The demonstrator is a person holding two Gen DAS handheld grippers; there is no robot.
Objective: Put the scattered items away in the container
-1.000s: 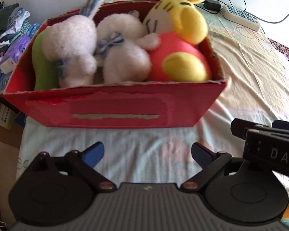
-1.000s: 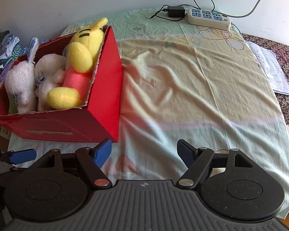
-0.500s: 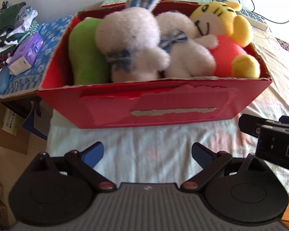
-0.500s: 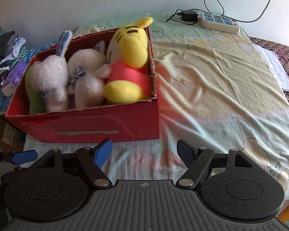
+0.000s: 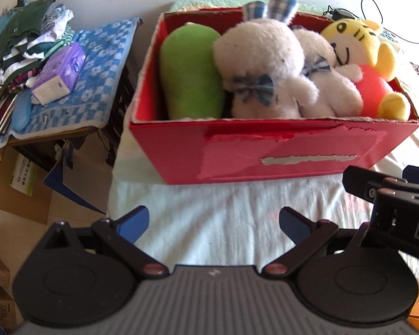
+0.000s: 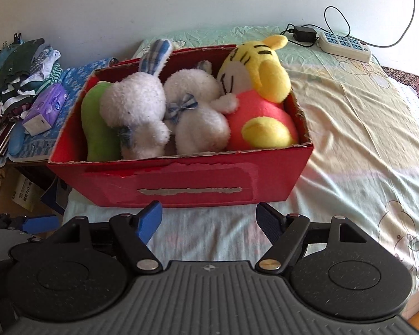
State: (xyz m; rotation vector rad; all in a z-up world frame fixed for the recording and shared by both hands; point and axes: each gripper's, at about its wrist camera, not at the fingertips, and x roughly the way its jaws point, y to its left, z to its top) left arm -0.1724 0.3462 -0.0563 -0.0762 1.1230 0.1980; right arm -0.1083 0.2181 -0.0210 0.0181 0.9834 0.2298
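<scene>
L gripper [image 5: 214,223]: jaws opening, spread wide, nothing btwn them, over pale bedsheet [image 5: 223,212]. R gripper [image 6: 209,220]: jaws spread too, empty, just short of red box [image 6: 198,184] front wall. Box sits on sheet ahead of both, apart from the blue pads. Inside, left to right: green plush [image 5: 190,75], white rabbit w/ checked ears [image 5: 262,64], second white plush w/ bow [image 6: 201,111], yellow tiger in red [image 6: 259,95]. Power strip [image 6: 345,46] far back on bed. Clothes pile [image 5: 28,39] and purple tissue pack [image 5: 60,72] on side stand, left of box.
</scene>
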